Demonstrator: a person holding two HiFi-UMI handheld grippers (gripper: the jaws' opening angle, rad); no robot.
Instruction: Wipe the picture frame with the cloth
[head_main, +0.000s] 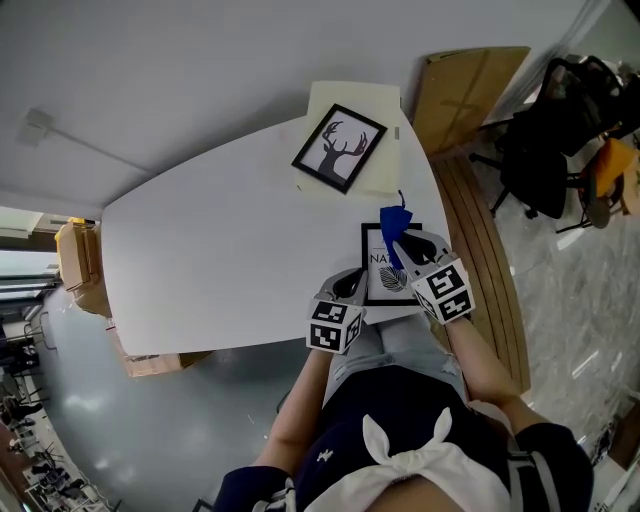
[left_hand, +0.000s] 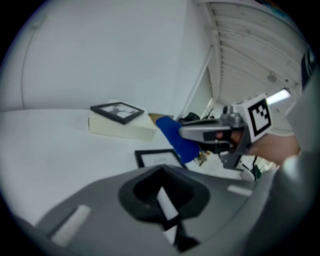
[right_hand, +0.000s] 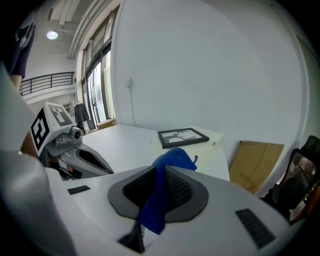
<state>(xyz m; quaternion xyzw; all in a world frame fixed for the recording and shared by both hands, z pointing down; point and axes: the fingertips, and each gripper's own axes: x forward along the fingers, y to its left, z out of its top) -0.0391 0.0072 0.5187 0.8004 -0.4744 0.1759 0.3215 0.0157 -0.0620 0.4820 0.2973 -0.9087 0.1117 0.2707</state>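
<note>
Head view high above white curved tabletop (head_main: 220, 250), both gripper views low, close over it, all sharing black-framed stag print (head_main: 339, 147).

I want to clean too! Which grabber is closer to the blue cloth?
Right. The right gripper clamps the blue cloth; the left gripper sits apart to its left, at the black picture frame's edge.

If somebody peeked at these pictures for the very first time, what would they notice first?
Probably the bright blue cloth, pinched in the right gripper right by a black picture frame at the near edge of the white table. Next, the deer-antler picture in another black frame, lying on a cream box at the table's far end.
</note>
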